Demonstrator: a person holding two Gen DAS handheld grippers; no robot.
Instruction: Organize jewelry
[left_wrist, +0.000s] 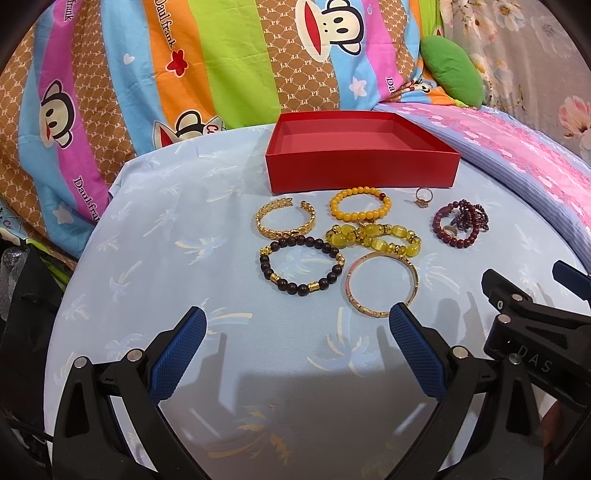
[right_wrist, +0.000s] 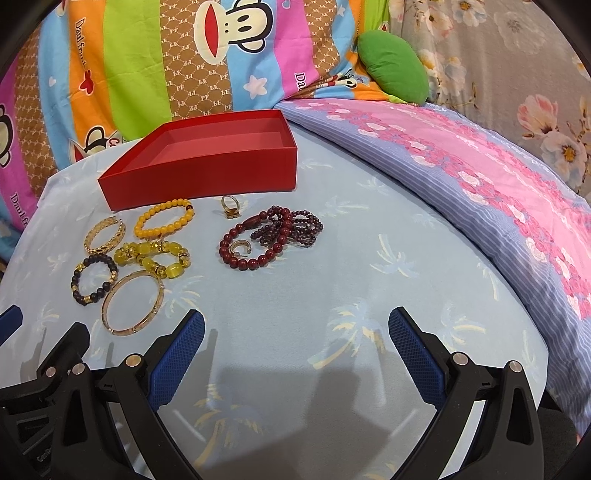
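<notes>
An empty red box (left_wrist: 362, 173) (right_wrist: 207, 173) stands at the back of a pale blue cloth. In front of it lie a gold cuff (left_wrist: 263, 221) (right_wrist: 90, 232), an orange bead bracelet (left_wrist: 334, 206) (right_wrist: 146, 230), a yellow stone bracelet (left_wrist: 402, 247) (right_wrist: 173, 264), a dark bead bracelet (left_wrist: 266, 267) (right_wrist: 75, 277), a thin gold bangle (left_wrist: 351, 291) (right_wrist: 110, 326), a ring (left_wrist: 420, 197) (right_wrist: 229, 206) and dark red bead strands (left_wrist: 461, 221) (right_wrist: 273, 236). My left gripper (left_wrist: 297, 325) is open, just short of the bangle. My right gripper (right_wrist: 295, 325) is open over bare cloth, right of the jewelry.
A striped cartoon-monkey blanket (left_wrist: 147, 74) rises behind the box. A green cushion (left_wrist: 452, 70) (right_wrist: 395, 66) and a pink flowered quilt (right_wrist: 480, 177) lie to the right. The right gripper's black body (left_wrist: 532, 317) shows in the left wrist view.
</notes>
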